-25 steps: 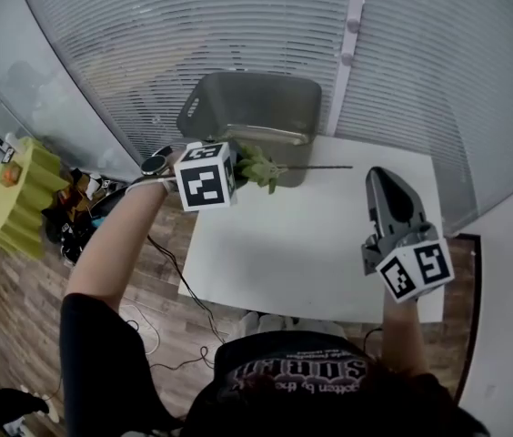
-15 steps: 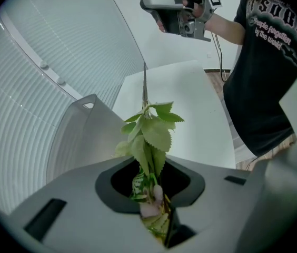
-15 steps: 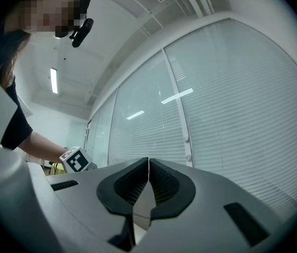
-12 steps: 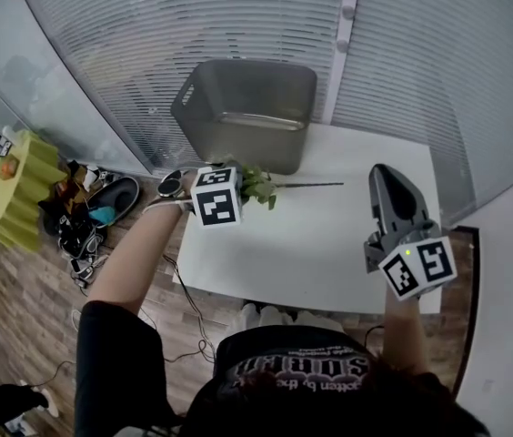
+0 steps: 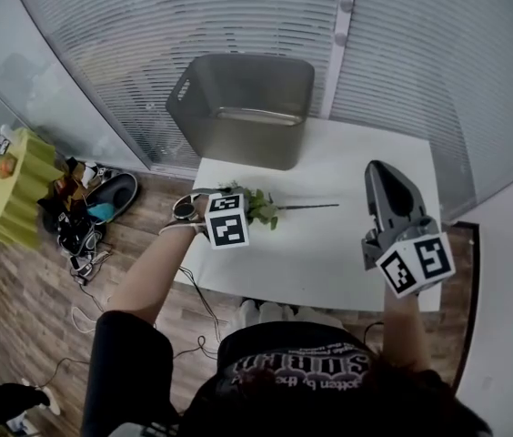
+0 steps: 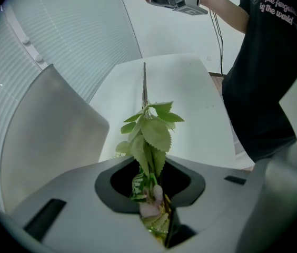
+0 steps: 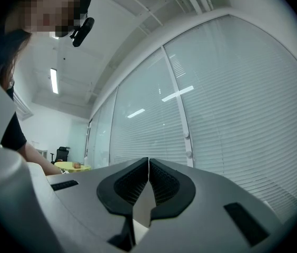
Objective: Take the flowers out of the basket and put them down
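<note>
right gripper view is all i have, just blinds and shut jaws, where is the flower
observer: The left gripper has it, jaws shut on the flower at its pink-petalled end.
operator: over the basket or the table
observer: Over the white table. The bare stem points towards the right gripper side; I cannot tell whether it touches the top.
operator: anything left in the basket
observer: The grey basket stands at the table's far end, and the head view shows no flower inside it.
</note>
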Action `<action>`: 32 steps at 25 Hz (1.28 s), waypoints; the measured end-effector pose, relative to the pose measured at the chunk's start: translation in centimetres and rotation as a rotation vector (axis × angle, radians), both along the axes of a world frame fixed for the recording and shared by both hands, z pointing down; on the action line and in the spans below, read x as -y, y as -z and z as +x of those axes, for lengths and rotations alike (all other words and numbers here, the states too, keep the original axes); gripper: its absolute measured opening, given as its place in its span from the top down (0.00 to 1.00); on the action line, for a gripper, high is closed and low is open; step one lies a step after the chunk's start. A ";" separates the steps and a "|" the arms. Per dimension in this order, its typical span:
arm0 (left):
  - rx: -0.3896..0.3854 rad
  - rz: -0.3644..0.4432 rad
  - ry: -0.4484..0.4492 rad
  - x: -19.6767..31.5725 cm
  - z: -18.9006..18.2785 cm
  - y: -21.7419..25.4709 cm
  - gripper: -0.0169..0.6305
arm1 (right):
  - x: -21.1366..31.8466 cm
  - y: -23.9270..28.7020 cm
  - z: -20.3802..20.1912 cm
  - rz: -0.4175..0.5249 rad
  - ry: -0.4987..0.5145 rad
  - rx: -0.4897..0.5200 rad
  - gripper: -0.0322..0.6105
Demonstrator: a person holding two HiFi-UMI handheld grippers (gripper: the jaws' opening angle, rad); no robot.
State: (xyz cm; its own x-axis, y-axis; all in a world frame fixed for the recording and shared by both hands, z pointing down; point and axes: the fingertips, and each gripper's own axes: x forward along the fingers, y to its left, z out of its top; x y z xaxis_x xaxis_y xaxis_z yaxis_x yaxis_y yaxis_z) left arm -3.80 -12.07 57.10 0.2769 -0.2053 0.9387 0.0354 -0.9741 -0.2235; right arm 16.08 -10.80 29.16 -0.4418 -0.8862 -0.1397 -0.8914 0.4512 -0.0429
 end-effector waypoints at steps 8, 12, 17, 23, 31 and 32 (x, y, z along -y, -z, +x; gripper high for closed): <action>0.031 -0.012 -0.012 -0.9 0.3 -3.2 0.83 | 0.3 -0.4 0.5 -0.008 -0.008 0.003 0.90; 0.047 -0.030 -0.007 -1.4 0.0 -4.6 0.82 | 0.2 -0.7 0.7 -0.014 -0.016 0.002 0.90; 0.049 -0.040 -0.008 -1.8 0.0 -5.9 0.79 | 0.2 -0.9 0.7 -0.018 -0.018 0.000 0.90; 0.044 -0.023 -0.026 -2.0 0.3 -6.4 0.73 | 0.3 -0.9 0.6 -0.023 -0.018 -0.002 0.90; -0.018 -0.016 -0.012 -2.2 0.9 -6.3 0.60 | 0.3 -1.1 0.5 -0.027 -0.020 -0.003 0.90; -0.028 -0.017 -0.006 -2.2 1.0 -6.0 0.59 | 0.2 -1.1 0.5 -0.028 -0.022 -0.002 0.90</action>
